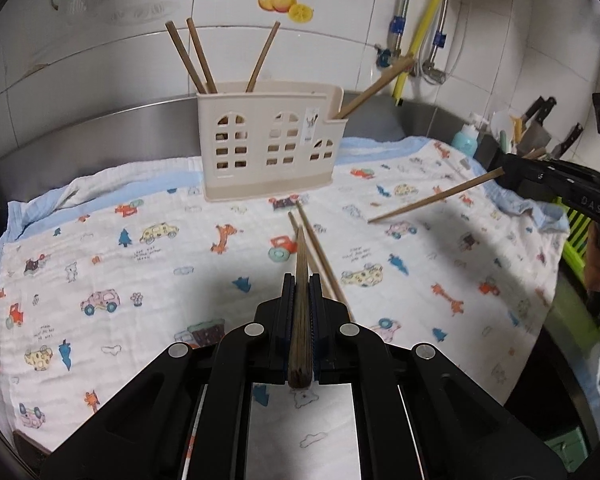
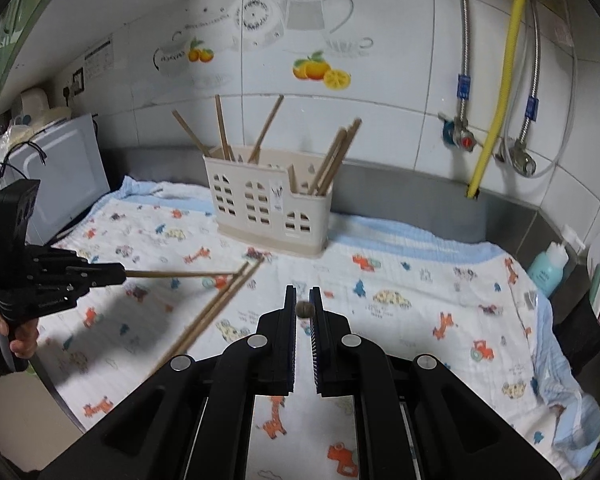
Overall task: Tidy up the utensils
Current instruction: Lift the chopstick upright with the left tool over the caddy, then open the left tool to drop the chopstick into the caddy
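Observation:
A beige holder (image 1: 270,144) with window cut-outs stands at the back of a printed cloth (image 1: 140,248); it also shows in the right wrist view (image 2: 270,208). Several wooden chopsticks stand in it. My left gripper (image 1: 301,280) is shut on a chopstick (image 1: 300,308) that points toward the holder. Two loose chopsticks (image 1: 316,248) lie on the cloth beside it. My right gripper (image 2: 303,292) is shut on a chopstick, seen end-on (image 2: 305,309); in the left wrist view this chopstick (image 1: 436,200) hangs over the cloth to the right.
A steel rim and a tiled wall with pipes (image 2: 496,92) stand behind the holder. A microwave (image 2: 60,172) is at the left. A blue bottle (image 2: 548,266) and a knife rack (image 1: 540,128) are at the right.

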{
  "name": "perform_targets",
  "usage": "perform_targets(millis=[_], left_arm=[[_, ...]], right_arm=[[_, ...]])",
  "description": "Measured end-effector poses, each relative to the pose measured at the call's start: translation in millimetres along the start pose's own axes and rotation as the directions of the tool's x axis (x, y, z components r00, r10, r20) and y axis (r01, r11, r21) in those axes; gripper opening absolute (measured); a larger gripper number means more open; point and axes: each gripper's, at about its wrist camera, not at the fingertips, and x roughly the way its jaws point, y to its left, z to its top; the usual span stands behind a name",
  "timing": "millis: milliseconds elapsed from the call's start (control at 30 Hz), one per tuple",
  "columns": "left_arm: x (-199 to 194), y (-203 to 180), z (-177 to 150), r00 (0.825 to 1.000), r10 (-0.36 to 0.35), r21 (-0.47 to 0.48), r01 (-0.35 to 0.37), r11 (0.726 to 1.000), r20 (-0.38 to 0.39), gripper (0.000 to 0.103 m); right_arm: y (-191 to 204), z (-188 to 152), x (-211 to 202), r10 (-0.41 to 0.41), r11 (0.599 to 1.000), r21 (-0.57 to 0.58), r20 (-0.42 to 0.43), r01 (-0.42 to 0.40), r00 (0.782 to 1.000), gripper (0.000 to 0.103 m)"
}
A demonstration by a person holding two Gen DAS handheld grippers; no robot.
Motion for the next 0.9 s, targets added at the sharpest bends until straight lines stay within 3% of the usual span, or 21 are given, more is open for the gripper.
perform_targets(millis=[367, 900], left_arm=[[-14.1, -5.0, 33.7, 0.999, 0.005, 0.026, -0.006, 1.000, 0.046, 0.006], [-30.2, -6.2, 109.4, 0.991, 0.037, 0.074, -0.047, 0.996, 0.131, 0.006]], right_arm=[[2.6, 36.5, -6.0, 0.018, 1.000, -0.001, 0.019, -0.018, 1.000, 0.006], [-4.4, 142.6, -22.8, 0.044, 0.999, -0.035, 0.124, -0.040, 0.991, 0.006]])
